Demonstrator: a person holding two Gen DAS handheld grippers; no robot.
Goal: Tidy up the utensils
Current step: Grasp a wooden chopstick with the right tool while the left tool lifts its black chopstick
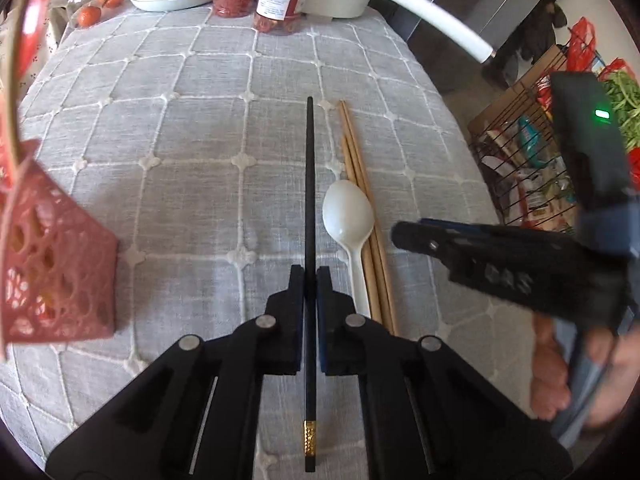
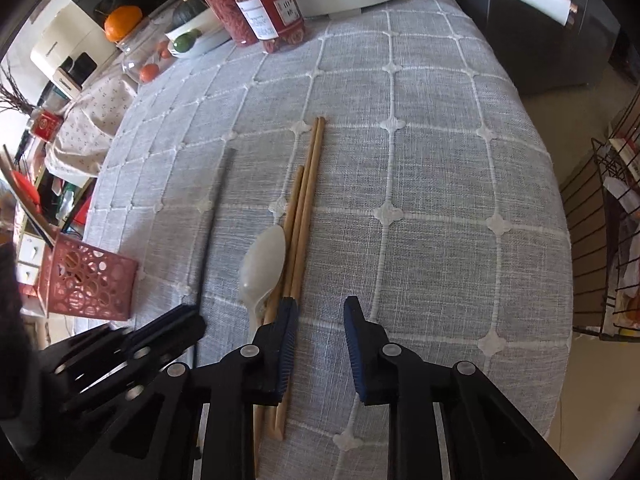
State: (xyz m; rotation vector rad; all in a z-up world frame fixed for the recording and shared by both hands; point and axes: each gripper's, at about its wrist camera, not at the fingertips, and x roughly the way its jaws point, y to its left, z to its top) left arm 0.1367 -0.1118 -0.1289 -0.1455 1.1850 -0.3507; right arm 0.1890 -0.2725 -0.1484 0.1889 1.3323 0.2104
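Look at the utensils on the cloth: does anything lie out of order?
Yes. The white spoon lies bowl-down, leaning against the wooden chopsticks, whose tips are uneven. One black chopstick is clamped in the left gripper, without its pair beside it.

Home dining table (image 2: 440, 160), food jars (image 2: 276, 4), fruit (image 2: 123, 21)

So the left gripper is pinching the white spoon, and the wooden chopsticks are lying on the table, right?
Not the spoon. The left gripper is pinching the black chopstick, as the left wrist view shows. The white spoon lies on the table next to the wooden chopsticks, which are lying there as you said.
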